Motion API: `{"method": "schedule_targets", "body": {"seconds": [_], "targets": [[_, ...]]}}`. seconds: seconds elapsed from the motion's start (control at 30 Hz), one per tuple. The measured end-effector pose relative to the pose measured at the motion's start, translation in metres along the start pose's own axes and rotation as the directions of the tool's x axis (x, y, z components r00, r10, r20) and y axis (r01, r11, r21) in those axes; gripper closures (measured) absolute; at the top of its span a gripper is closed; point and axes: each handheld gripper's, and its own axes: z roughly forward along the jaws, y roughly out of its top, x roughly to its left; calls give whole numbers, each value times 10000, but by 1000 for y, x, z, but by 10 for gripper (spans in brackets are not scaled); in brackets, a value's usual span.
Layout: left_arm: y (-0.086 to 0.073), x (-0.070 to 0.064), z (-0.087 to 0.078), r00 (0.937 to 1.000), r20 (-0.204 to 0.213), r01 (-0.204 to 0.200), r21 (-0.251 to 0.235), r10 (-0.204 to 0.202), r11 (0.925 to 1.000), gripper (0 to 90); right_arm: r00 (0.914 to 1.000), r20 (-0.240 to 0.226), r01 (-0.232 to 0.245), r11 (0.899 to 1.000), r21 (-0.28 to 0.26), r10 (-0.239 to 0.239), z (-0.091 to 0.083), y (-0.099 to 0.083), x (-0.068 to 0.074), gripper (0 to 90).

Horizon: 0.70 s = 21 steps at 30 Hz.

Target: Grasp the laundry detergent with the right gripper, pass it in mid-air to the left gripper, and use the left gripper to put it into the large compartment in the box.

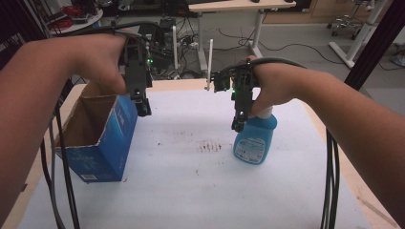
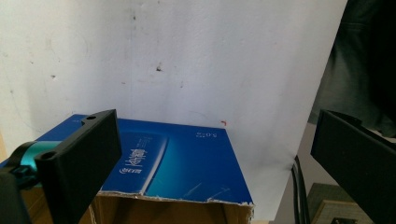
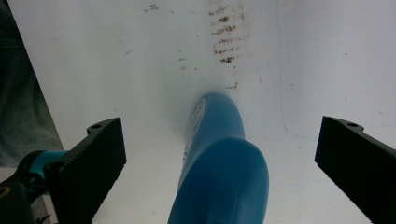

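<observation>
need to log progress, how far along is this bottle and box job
Nothing looks finished yet: the spray bottle stands upright on the white table, apart from the open cardboard box, which looks empty from what shows. In hand: the right gripper is over the bottle with jaws wide open either side of it, not gripping. The left gripper hangs open over the box's edge. Left, if packing is the aim: grip, lift, place.

A pale wooden table edge (image 1: 184,85) borders a stained white sheet (image 1: 191,191) spread over the work surface. Beyond it, at twelve o'clock, a white-legged desk with a light wood top (image 1: 239,5) stands on grey carpeted floor (image 1: 305,62) strewn with black cables. At two o'clock sits a wheeled office chair base (image 1: 346,21). The lighting is dim.
</observation>
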Motion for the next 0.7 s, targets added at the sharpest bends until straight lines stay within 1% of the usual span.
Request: {"method": "schedule_targets", "body": {"seconds": [0.1,0.17,0.3,0.33,0.4,0.43,0.53,0.6,0.63,0.67,0.7], "targets": [[0,0,0,10000,-38,4,40,-4,10000,16,10000,-72,-14,9999,-160,13,3,-3,0,9],[-1,0,0,10000,-77,-56,63,57,10000,16,10000,9,-74,9997,-225,74,4,-5,0,9],[-3,-3,-2,9999,-136,29,28,-29,10000,16,9997,-50,-239,9970,-738,236,4,-7,-1,9],[-4,-3,-2,9999,-151,15,-4,-15,10000,17,9993,-41,-381,9954,-883,379,3,-7,0,9],[-5,-5,-3,9998,-175,6,-3,-6,10000,17,9991,47,-416,9913,-1246,425,2,-7,-1,9],[-5,-5,-3,9998,-180,9,-8,-10,10000,16,9985,64,-533,9886,-1409,548,0,-8,-1,9],[-4,-7,-3,9998,-211,-17,-12,17,10000,16,9950,147,-935,9732,-2100,988,-2,-10,-3,9],[-4,-7,-3,9997,-216,-70,22,70,10000,16,9911,168,-1236,9580,-2587,1323,-4,-12,-4,9],[-4,-8,-3,9997,-219,-80,-8,80,10000,16,9900,254,-1258,9490,-2891,1390,-4,-13,-6,9],[-4,-8,-3,9997,-227,-79,-36,78,10000,16,9874,278,-1393,9383,-3165,1559,-6,-14,-7,9],[-4,-9,-3,9997,-223,-73,-25,73,10000,17,9827,303,-1613,9252,-3435,1826,-7,-16,-8,9]]}}
